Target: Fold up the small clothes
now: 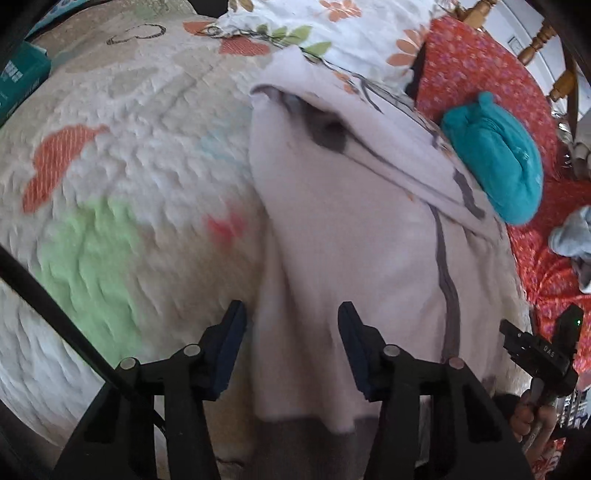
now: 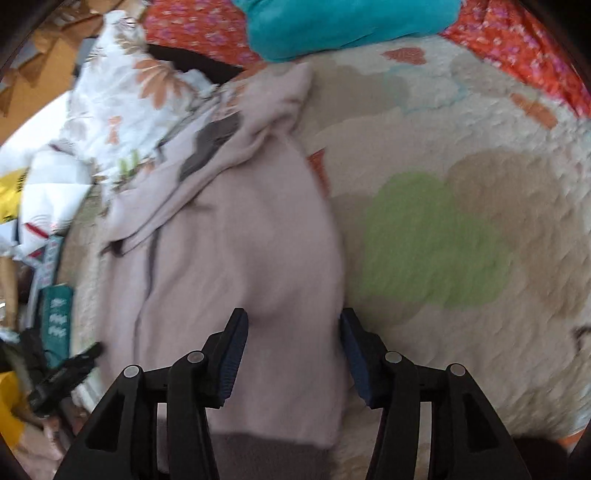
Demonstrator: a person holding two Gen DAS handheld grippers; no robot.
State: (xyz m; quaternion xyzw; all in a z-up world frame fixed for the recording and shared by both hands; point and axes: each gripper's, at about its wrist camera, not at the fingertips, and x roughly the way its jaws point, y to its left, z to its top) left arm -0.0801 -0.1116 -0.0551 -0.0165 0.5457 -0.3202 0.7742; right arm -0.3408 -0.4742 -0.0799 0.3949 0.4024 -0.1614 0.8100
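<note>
A small pale pink hooded garment with a grey zipper (image 1: 351, 229) lies on a white quilt with coloured patches (image 1: 110, 166). It also shows in the right wrist view (image 2: 229, 240), with its hood toward the far end. My left gripper (image 1: 291, 314) is open, its fingers straddling the garment's left edge near the grey hem. My right gripper (image 2: 293, 321) is open over the garment's right edge near the hem. The right gripper also shows at the right edge of the left wrist view (image 1: 539, 347).
A folded teal garment (image 1: 495, 162) lies beyond the hood on a red flowered cloth (image 1: 480, 74). A white flowered sheet (image 1: 332, 33) is bunched at the far side. A grey cloth (image 1: 572, 236) lies at right. A teal box (image 1: 18, 77) sits at far left.
</note>
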